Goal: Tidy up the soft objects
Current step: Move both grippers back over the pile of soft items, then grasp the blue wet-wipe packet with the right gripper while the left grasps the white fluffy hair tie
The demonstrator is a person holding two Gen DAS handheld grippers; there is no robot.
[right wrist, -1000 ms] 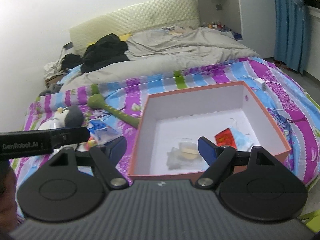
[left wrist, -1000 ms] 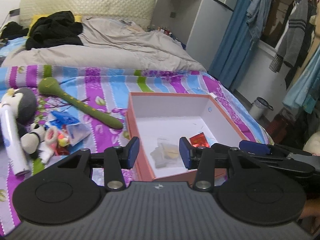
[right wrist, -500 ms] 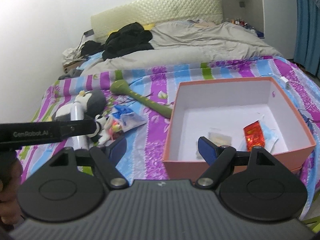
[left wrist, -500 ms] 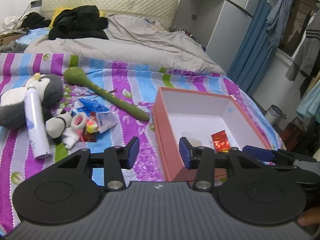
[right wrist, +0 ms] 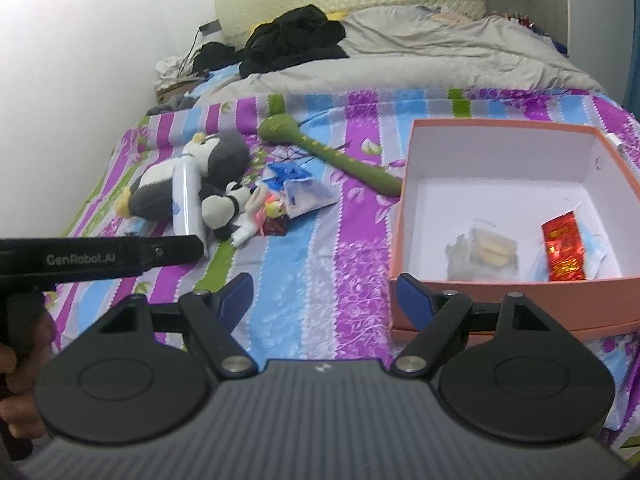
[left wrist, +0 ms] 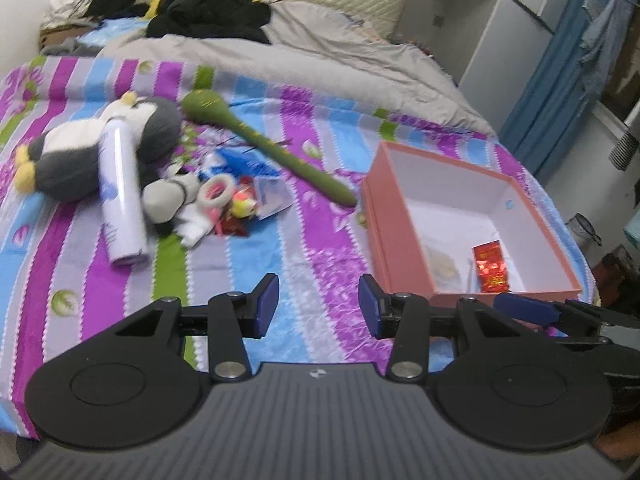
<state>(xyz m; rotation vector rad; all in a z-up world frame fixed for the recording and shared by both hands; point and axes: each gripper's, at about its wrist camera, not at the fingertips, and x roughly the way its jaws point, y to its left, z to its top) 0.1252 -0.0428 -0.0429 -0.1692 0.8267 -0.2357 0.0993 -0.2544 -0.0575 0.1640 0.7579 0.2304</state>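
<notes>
Left wrist view: no readable writing; red packet in the orange box has gold print, too blurry to read. Left gripper hangs above the striped bedspread, jaws spread, nothing between them, box just to its right. Soft items lie in a pile at left: penguin plush, small plush, white spray can across them, green mallet toward the box. Right wrist view: "GenRobot.AI" printed on the other gripper's body at left edge. Right gripper jaws spread wide, empty, over bedspread w/ right finger at box's near wall. Box holds clear bag, red packet.
</notes>
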